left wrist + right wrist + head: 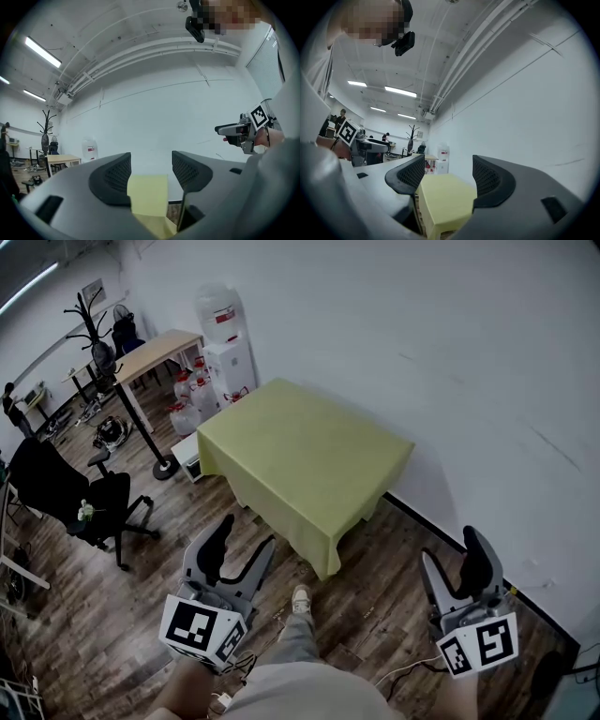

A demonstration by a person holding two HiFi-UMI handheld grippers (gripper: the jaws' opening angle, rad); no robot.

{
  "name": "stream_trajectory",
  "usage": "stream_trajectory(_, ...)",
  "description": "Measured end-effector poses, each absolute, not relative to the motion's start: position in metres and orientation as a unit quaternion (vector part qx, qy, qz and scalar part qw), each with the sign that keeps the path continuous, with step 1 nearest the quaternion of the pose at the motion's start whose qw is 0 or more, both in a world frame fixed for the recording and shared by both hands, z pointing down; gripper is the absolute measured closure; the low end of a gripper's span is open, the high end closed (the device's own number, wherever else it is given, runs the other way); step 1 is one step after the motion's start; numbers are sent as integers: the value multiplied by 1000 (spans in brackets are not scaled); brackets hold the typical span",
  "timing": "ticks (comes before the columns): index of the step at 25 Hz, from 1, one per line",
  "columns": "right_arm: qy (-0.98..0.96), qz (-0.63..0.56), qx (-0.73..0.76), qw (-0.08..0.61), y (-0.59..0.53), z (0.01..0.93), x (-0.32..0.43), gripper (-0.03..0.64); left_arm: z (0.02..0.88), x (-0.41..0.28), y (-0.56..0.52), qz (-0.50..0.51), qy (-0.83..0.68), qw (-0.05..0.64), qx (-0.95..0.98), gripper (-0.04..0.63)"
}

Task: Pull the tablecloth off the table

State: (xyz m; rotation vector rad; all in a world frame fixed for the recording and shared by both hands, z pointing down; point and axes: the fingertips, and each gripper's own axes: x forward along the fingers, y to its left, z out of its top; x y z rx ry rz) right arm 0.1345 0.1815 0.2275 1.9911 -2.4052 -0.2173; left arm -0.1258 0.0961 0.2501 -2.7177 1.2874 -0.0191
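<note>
- At centre of the head view, the yellow-green tablecloth [305,451] covers the table completely, with one corner hanging toward lower centre.
- Risk: a pull from that corner alone would likely skew the cloth and snag it at the far edge beside the wall [450,352]; a shallow pinch could slip.
- Left claw [244,536], lower left: jaws wide, empty, well apart from the cloth.
- Right claw [452,549], lower right: jaws wide, empty, touching nothing.

Yellow-green tablecloth [305,451] draped flat over the table against the white wall, corners hanging down.
</note>
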Motion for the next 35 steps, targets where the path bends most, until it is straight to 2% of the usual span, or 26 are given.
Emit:
stream_trajectory(11,-760,-42,648,7,82,263,163,290,280,-116,-11,-21,436,58,-898,322)
stream_trajectory(27,-746,22,664,41,-197,310,195,287,349,-87,-274,-122,420,2,-899,322)
stream_trajectory(35,-729,61,677,73,-296,359,216,287,397,-74,-376,-153,411,-36,-898,322)
